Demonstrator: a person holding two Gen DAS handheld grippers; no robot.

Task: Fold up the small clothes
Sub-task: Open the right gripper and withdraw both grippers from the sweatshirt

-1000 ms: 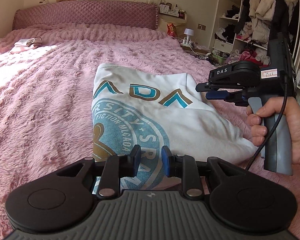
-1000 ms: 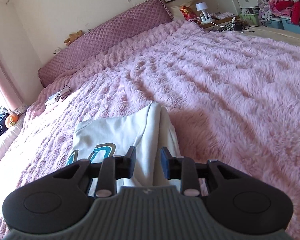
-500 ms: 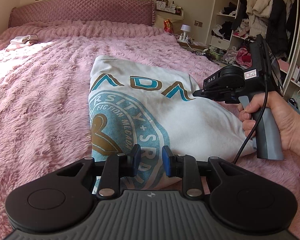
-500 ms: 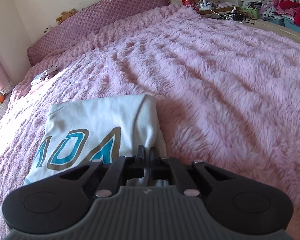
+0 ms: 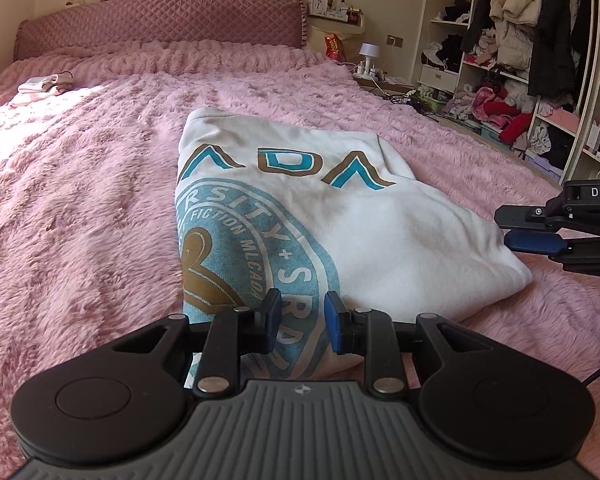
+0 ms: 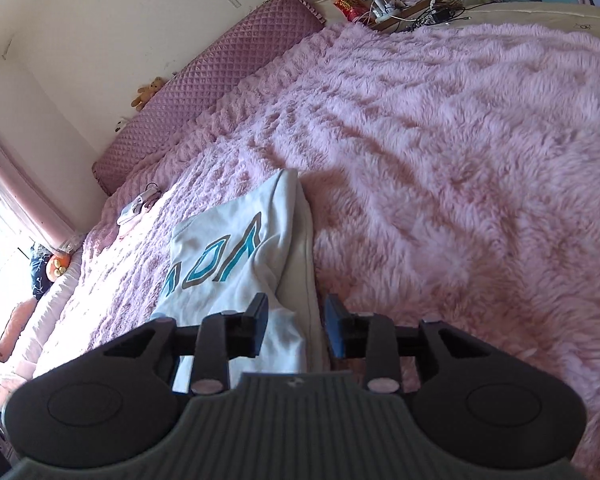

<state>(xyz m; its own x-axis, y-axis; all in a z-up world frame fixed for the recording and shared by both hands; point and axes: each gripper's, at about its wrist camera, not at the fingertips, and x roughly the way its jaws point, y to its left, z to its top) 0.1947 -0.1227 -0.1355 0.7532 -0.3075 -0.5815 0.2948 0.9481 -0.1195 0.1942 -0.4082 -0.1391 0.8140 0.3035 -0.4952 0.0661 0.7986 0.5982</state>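
A white sweatshirt with a blue and gold print lies folded on the fluffy pink bedspread. My left gripper is open and empty, hovering over the garment's near edge. My right gripper is open and empty at the sweatshirt's right edge, with the fabric lying between and below its jaws. In the left wrist view the right gripper shows just off the garment's right corner.
A small pile of pale clothes lies at the far left of the bed. The quilted headboard is at the back. A bedside stand with a lamp and open shelves of clothes stand on the right.
My right gripper, shut on the sweatshirt's right edge half a second ago, has opened and drawn back to the right. My left gripper stays open over the near edge.
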